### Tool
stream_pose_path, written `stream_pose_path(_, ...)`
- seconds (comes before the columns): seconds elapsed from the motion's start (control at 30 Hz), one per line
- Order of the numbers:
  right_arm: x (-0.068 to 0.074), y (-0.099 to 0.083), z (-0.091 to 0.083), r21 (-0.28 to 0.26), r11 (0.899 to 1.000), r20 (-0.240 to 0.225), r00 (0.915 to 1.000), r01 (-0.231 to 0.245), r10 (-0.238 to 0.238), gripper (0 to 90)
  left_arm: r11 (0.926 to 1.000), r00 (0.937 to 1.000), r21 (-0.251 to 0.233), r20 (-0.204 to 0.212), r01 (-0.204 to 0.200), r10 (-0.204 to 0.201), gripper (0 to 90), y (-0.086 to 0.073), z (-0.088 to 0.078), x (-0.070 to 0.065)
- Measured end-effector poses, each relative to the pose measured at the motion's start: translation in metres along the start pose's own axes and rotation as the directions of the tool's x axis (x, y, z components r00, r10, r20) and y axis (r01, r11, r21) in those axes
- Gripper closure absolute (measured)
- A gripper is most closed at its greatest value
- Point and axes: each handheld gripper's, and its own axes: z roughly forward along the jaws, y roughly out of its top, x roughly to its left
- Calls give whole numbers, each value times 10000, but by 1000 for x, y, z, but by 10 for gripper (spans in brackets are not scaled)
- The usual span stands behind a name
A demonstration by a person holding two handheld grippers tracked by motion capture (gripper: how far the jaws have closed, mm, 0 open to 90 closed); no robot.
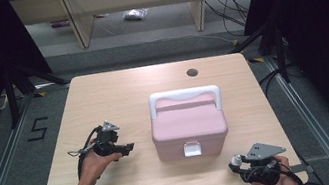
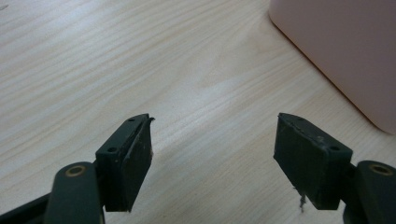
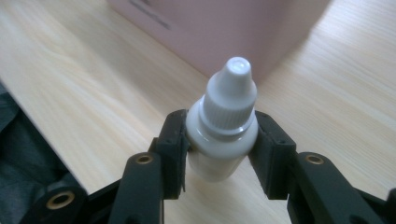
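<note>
A pink box [image 1: 188,128] with a white handle [image 1: 184,96] and a white front latch [image 1: 191,148] stands closed in the middle of the table [image 1: 102,98]. My left gripper [image 1: 128,148] rests left of the box, pointing at it, jaws open over bare wood [image 2: 212,140]; the box's pink corner [image 2: 345,51] lies just ahead to the right. My right gripper [image 1: 235,163] is at the table's front right, shut on a small white dropper bottle [image 3: 224,135] with a ribbed cap, pads [image 3: 175,149] pressing its body. The pink box [image 3: 224,28] rises behind the bottle.
A round cable hole [image 1: 192,72] is in the table's far side. Wooden shelving legs [image 1: 77,21] and cables [image 1: 234,5] stand beyond the table. Black stand legs [image 1: 18,81] flank both far corners. The table's front edge [image 3: 42,135] runs close to my right gripper.
</note>
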Motion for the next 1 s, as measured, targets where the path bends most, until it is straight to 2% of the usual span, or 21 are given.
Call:
stream_pose_path(0.1,-8,-2,-1,96,10000,164,9999,13,-15,602,10000,10000,6,-13,13,-13,272,0,0,0)
stream_pose_path(0.13,-14,-3,-1,26,9999,401,9991,148,-148,602,10000,10000,-55,-69,60,-61,272,0,1,0)
stream_pose_path(0.17,-13,-4,-2,201,9989,329,9986,-425,418,602,10000,10000,-46,-50,65,-65,272,0,1,-1)
stream_pose_path(0.23,-19,-5,-2,79,9999,450,9989,-114,111,602,10000,10000,-52,-64,22,-22,272,0,1,-1)
stream_pose_path(0.27,-20,-5,-2,156,9997,581,9982,-171,161,602,10000,10000,-48,-61,35,-35,272,0,1,-1)
stream_pose_path(0.3,-21,-6,-2,141,9996,584,9980,-259,250,602,9997,9998,143,-33,-190,191,272,0,-1,0)
stream_pose_path(0.33,-20,-7,-2,171,9985,580,9970,-517,507,602,10000,10000,1,-43,-40,40,272,0,0,-1)
stream_pose_path(0.37,-24,-7,-2,193,9996,676,9975,-195,181,602,10000,10000,44,-16,-29,29,272,1,0,-1)
stream_pose_path(0.4,-25,-8,-1,241,9992,651,9974,-317,301,602,9995,9997,190,52,-233,232,272,1,-1,0)
stream_pose_path(0.43,-24,-8,-1,260,9982,679,9963,-542,523,602,9998,9999,123,42,-136,136,272,1,0,-1)
stream_pose_path(0.47,-27,-8,-1,248,9989,705,9967,-408,390,602,10000,10000,-21,-77,7,-7,272,1,1,-2)
stream_pose_path(0.5,-27,-8,-2,323,9979,730,9959,-555,530,602,9997,9998,142,12,-187,187,272,1,0,0)
stream_pose_path(0.53,-29,-9,-1,351,9987,746,9966,-381,354,602,9999,10000,78,21,-72,72,272,1,0,-1)
stream_pose_path(0.57,-28,-10,0,363,9971,758,9950,-674,645,602,9995,9997,211,64,-251,250,272,1,-1,-1)
stream_pose_path(0.63,-29,-10,0,381,9972,798,9949,-643,611,602,10000,10000,58,34,-49,49,272,2,0,-2)
stream_pose_path(0.67,-31,-10,0,383,9984,811,9960,-416,384,602,10000,10000,0,1,-31,31,272,2,0,-3)
stream_pose_path(0.7,-33,-11,0,350,9991,829,9963,-254,224,602,9995,9996,176,116,-268,266,272,4,-3,-2)
stream_pose_path(0.73,-33,-11,1,389,9987,804,9963,-321,289,602,9998,9998,29,75,-175,175,272,5,-3,-3)
stream_pose_path(0.87,-30,-11,3,552,9962,695,9955,-681,642,601,9991,9989,-12,230,-419,419,273,12,-11,-3)
stream_pose_path(0.9,-30,-11,3,552,9962,695,9955,-681,642,601,9991,9989,-12,230,-419,419,273,12,-11,-3)
stream_pose_path(1.0,-32,-12,5,573,9974,693,9968,-427,387,600,9975,9956,89,639,-699,692,272,16,-14,-5)
